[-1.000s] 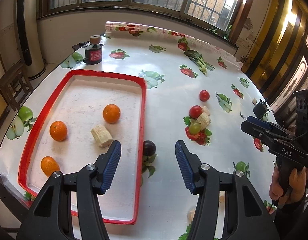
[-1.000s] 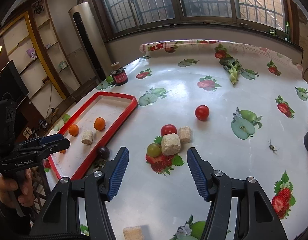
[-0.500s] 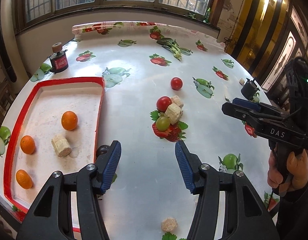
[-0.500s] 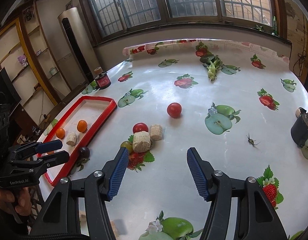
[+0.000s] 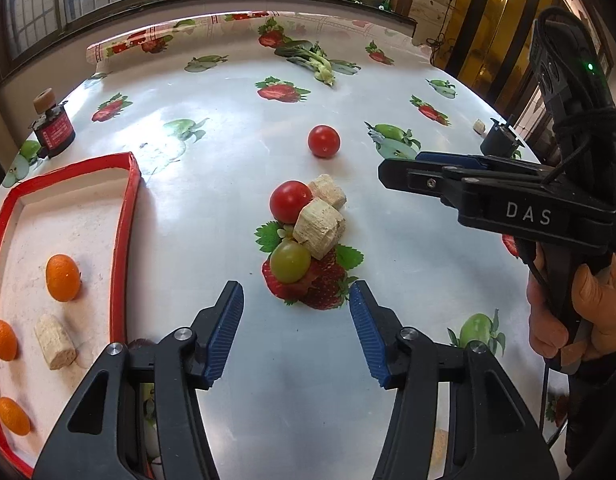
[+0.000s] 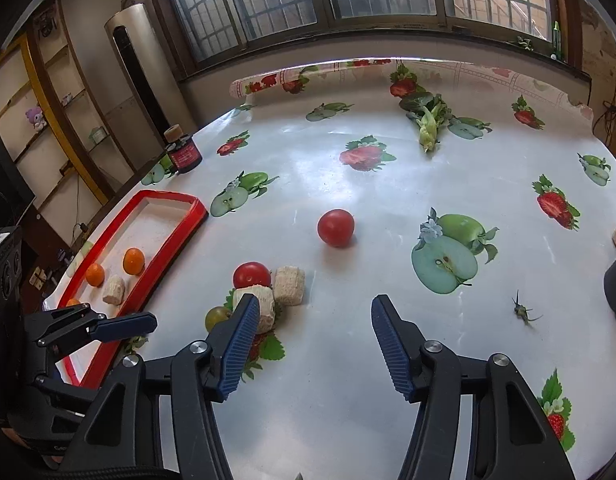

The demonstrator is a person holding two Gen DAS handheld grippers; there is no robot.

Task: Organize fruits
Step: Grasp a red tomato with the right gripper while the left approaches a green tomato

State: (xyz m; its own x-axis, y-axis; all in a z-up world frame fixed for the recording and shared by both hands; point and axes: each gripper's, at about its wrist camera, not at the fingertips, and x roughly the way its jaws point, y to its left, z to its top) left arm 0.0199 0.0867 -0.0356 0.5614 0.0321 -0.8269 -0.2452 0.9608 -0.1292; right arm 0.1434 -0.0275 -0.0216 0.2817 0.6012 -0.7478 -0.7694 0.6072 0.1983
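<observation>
Glossy oilcloth w/ printed fruit over the tabletop point(image 5: 236, 152). Red-rimmed tray point(image 5: 126, 216) at left edge: three smooth oranges point(image 5: 62, 277) + one rough beige chunk point(image 5: 54, 341) in, so partly done, by the look. Left out mid-table: two shiny tomatoes point(image 5: 290, 201), far one point(image 5: 323, 141) alone; waxy green grape point(image 5: 290, 261) touching crumbly chunk point(image 5: 319, 227); dark plum point(image 5: 142, 343) just beside tray rim, mostly hidden. Left gripper point(image 5: 296, 332) wide, empty, facing grape. Right gripper point(image 6: 313, 346) wide, empty.
</observation>
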